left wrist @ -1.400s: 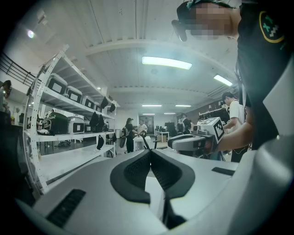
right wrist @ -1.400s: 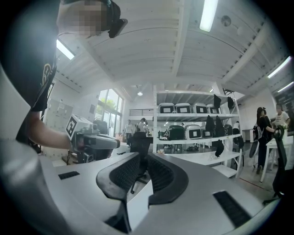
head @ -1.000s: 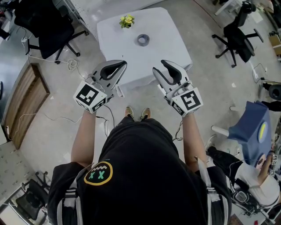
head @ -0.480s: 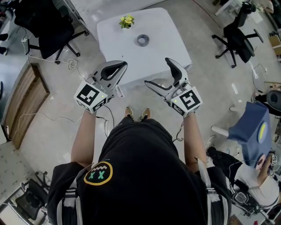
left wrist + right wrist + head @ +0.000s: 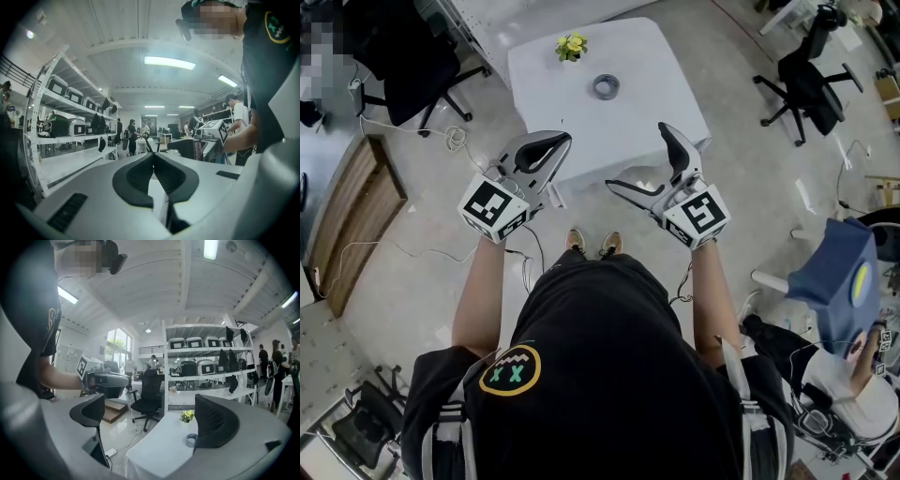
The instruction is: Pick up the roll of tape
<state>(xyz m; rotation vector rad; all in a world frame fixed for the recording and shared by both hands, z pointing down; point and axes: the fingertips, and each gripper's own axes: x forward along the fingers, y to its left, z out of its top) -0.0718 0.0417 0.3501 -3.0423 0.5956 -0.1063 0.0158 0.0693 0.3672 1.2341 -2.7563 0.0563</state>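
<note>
The roll of tape, a small grey ring, lies flat near the middle of a white table ahead of me. In the right gripper view the roll of tape peeks out beside the right jaw. My right gripper is held in front of the table's near edge; its jaws are opening and stand wide apart with nothing between them. Level with it, my left gripper hangs before the near left corner, jaws shut and empty. In the left gripper view the left gripper shows its pads meeting.
A small yellow flower bunch stands at the table's far edge. Black office chairs flank the table. A wooden platform and loose cable lie on the floor at left. White shelving stands behind the table.
The right gripper's jaws have swung from nearly shut to wide apart. The left gripper and the tape have stayed where they were.
</note>
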